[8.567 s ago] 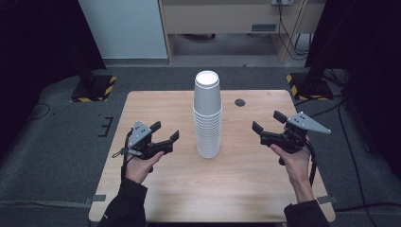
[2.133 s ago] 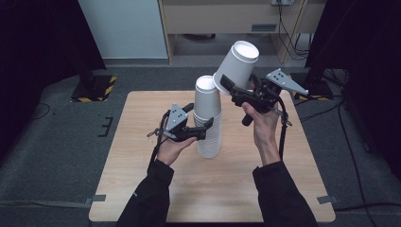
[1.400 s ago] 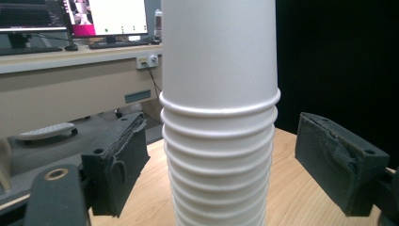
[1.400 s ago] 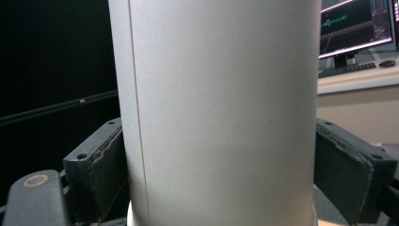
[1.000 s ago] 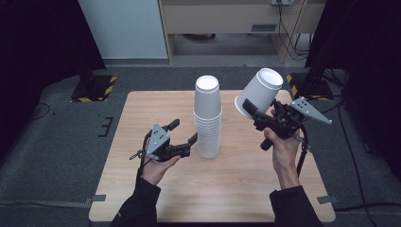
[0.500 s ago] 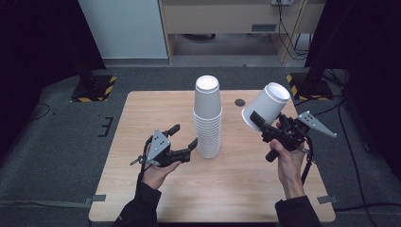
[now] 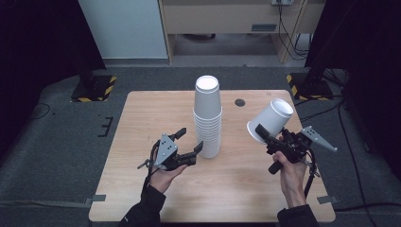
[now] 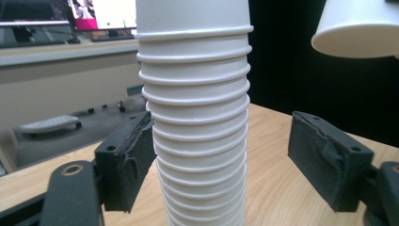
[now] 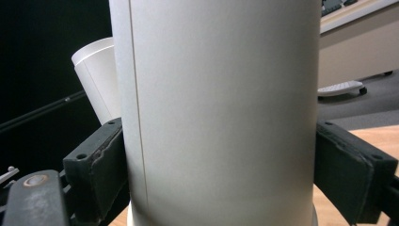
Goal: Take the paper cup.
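Note:
A tall stack of white paper cups (image 7: 207, 118) stands upside down in the middle of the wooden table (image 7: 137, 118). My left gripper (image 7: 190, 139) sits low at the stack's left, open, its jaws straddling the stack (image 8: 195, 117). They have just been closing; the left pad (image 8: 129, 162) lies close to the cups, the right pad (image 8: 324, 162) stands apart. To the right, above the table, my right gripper (image 7: 265, 137) is shut on a single white cup (image 7: 270, 120), tilted with its base up. That cup (image 9: 221, 108) sits between both pads, with the stack's top (image 9: 96, 80) behind.
A small dark round spot (image 7: 239, 102) marks the table's far right. Black stands with yellow-striped feet (image 7: 94, 87) (image 7: 302, 80) flank the table's far corners. Bare wood lies in front of the stack and under the held cup (image 8: 357, 26).
My right gripper has sunk toward the table with the single cup. The left gripper has stayed by the stack's base, its jaws a little narrower.

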The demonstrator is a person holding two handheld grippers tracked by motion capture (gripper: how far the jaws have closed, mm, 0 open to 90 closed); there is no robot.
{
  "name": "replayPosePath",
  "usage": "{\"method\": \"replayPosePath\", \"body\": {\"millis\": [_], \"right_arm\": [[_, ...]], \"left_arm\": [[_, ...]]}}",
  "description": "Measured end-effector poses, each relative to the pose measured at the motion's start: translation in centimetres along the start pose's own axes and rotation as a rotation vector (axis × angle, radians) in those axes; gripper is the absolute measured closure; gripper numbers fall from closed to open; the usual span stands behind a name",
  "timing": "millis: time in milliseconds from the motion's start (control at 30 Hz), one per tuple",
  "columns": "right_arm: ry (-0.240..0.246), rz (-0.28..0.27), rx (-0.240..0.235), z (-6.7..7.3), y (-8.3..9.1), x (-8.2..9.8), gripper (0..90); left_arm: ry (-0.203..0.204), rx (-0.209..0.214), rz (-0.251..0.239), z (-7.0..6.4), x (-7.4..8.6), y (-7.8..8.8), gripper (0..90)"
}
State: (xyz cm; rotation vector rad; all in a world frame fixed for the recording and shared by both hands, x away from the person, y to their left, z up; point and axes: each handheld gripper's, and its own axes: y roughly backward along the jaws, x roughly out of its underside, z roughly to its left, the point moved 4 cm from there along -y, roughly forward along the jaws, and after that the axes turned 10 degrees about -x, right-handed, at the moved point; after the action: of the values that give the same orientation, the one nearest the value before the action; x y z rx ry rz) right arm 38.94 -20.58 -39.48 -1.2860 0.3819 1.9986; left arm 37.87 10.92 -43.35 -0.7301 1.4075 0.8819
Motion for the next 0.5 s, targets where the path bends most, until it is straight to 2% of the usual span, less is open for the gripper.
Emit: {"method": "replayPosePath", "body": {"millis": [133, 233, 500], "right_arm": [[-0.027, -0.005, -0.001, -0.2, 0.3, 0.5, 12.8], [-0.028, -0.002, 0.001, -0.2, 0.4, 0.7, 12.8], [-0.058, 0.003, 0.000, 0.1, 0.4, 1.7, 12.8]], "left_arm": [[-0.008, 0.012, 0.009, -0.6, 0.3, -0.2, 23.9], [-0.015, 0.018, 0.010, -0.9, 0.4, -0.2, 24.2], [-0.029, 0.039, -0.008, -2.1, 0.4, -0.4, 25.0]]}}
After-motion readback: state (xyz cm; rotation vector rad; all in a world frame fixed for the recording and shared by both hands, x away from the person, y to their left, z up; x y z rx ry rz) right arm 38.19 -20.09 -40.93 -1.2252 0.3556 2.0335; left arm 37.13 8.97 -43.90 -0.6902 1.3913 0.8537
